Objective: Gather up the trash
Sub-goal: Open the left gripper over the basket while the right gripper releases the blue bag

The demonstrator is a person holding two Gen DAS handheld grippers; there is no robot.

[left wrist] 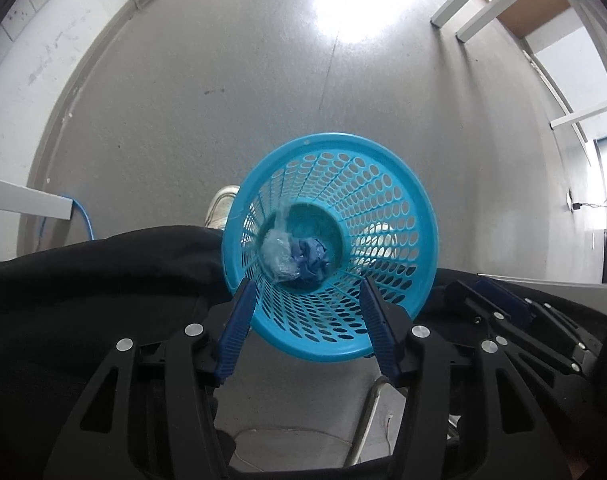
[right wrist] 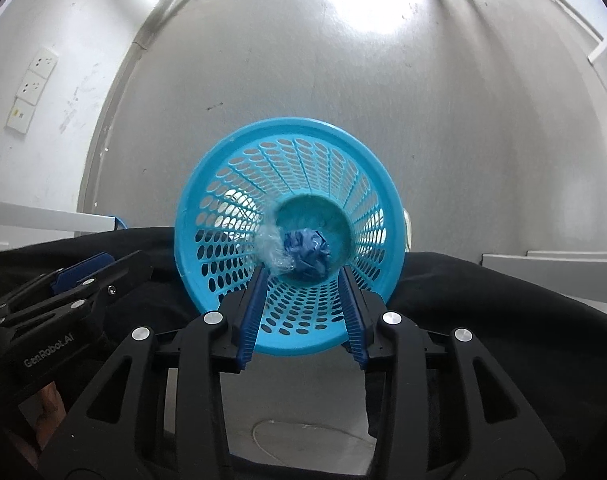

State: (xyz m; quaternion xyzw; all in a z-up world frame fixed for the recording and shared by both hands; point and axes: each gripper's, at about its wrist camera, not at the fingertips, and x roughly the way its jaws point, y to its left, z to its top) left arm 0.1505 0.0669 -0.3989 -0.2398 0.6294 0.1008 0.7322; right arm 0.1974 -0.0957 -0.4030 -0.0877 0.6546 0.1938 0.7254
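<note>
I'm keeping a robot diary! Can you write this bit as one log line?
blue basket: holds clear wrap, blue wad | left hand-held gripper: open | right hand-held gripper: open

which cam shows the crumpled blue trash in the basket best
The right wrist view: the crumpled blue trash lies almost whole on the basket floor. In the left wrist view the clear plastic wad covers part of it.

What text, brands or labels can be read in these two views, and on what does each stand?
"GenRobot.AI": white letters on the black body of the left tool, seen from the right wrist view.
Yellow sticker on the lowest wall plate: too small to read.
Nothing else carries readable text.
</note>
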